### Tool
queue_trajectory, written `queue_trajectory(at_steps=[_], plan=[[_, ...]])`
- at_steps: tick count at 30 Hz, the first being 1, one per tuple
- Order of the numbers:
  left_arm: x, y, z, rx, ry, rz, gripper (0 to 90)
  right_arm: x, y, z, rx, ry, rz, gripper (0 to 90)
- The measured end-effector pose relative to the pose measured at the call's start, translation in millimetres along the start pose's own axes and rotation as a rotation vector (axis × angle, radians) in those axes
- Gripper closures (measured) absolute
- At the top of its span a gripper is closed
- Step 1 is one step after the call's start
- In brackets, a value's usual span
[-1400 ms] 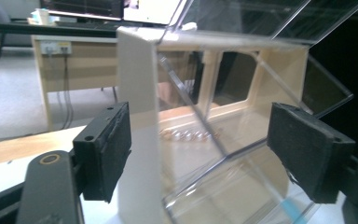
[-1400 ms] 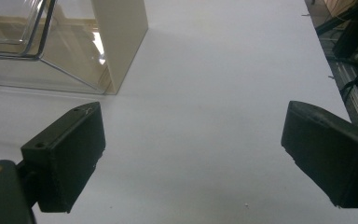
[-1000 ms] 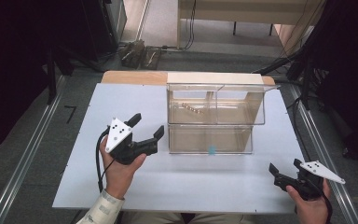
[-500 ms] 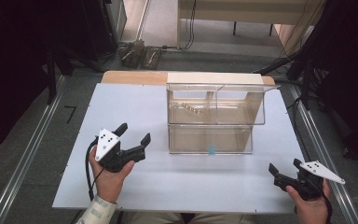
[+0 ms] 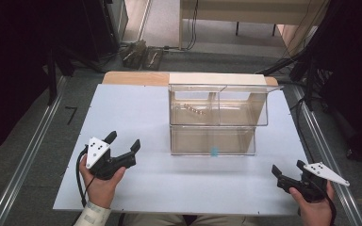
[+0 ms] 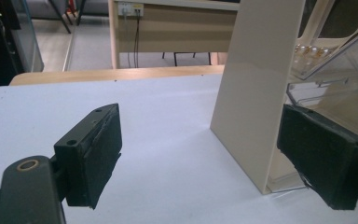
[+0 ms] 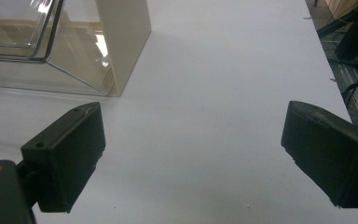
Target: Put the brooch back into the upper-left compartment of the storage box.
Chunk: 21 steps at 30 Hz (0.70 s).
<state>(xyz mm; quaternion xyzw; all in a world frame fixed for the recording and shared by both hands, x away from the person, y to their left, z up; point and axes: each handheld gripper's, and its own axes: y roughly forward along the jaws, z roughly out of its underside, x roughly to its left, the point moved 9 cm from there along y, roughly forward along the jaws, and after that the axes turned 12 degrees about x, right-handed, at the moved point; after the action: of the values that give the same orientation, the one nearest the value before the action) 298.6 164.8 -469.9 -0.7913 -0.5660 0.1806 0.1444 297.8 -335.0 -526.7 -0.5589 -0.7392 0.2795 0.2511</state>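
Standing wide and empty, both sets of jaws grip nothing; the left gripper (image 5: 122, 149) sits low, left of the clear drawer box (image 5: 213, 120) mid-table, the right gripper (image 5: 288, 173) near the front-right edge. Approach the drawer front squarely, I'd judge, keeping level.

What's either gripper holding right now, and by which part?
Nothing. The left gripper and right gripper both stand open over the white table, with only bare tabletop between the jaws, apart from the clear drawer box.
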Motion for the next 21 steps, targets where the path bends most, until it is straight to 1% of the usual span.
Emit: queue_trajectory(at_steps=[9, 16, 21], plan=[[11.5, -9.8, 12.8, 0.017, -0.02, -0.031, 14.3, 1.1, -0.6, 0.1, 0.001, 0.001, -0.004, 4.8], [17.9, -13.9, 23.3, 0.045, -0.011, -0.047, 14.3, 1.2, -0.6, 0.2, 0.001, 0.001, -0.004, 4.8], [25.3, -18.2, 29.7, 0.056, -0.023, -0.06, 14.3, 0.8, -0.8, 0.3, 0.002, -0.002, -0.001, 4.8]])
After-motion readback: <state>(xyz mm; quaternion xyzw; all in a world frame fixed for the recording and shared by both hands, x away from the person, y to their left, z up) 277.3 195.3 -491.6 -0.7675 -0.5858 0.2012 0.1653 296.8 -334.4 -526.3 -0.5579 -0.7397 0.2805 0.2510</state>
